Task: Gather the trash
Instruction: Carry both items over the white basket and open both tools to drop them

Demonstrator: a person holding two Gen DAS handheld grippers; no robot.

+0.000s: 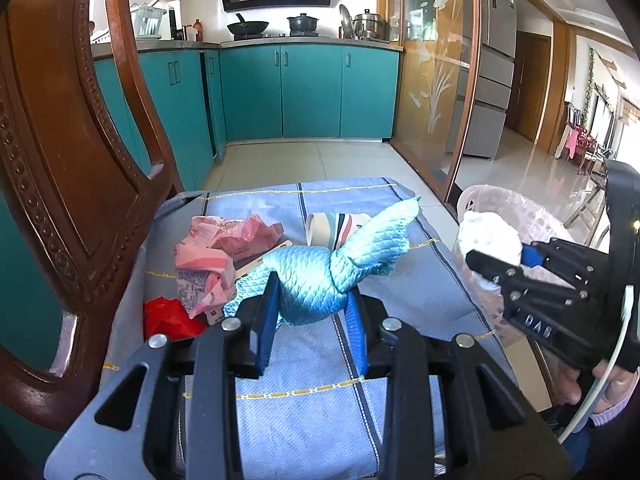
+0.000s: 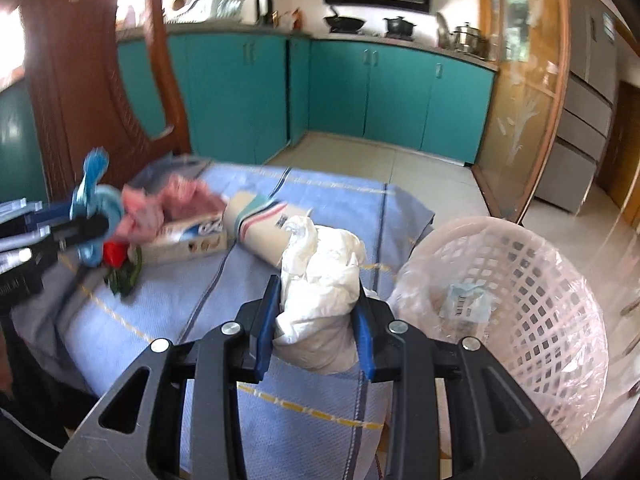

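Observation:
My left gripper [image 1: 314,312] is shut on a shiny light-blue quilted wrapper [image 1: 320,272], held just above the blue cloth-covered table [image 1: 320,396]. My right gripper [image 2: 318,320] is shut on a crumpled white plastic bag [image 2: 320,276], near the table's right edge beside the white lattice waste basket [image 2: 532,312]. In the left wrist view the right gripper [image 1: 496,258] shows at the right with the white bag [image 1: 488,236] over the basket [image 1: 532,216]. In the right wrist view the left gripper [image 2: 92,224] holds the blue wrapper [image 2: 94,196] at the left.
On the table lie pink crumpled wrappers [image 1: 212,256], a red scrap [image 1: 168,316], a striped paper cup [image 1: 336,228] on its side and a small carton [image 2: 188,238]. A carved wooden chair [image 1: 60,160] stands left. The basket holds a liner and a small packet [image 2: 466,304].

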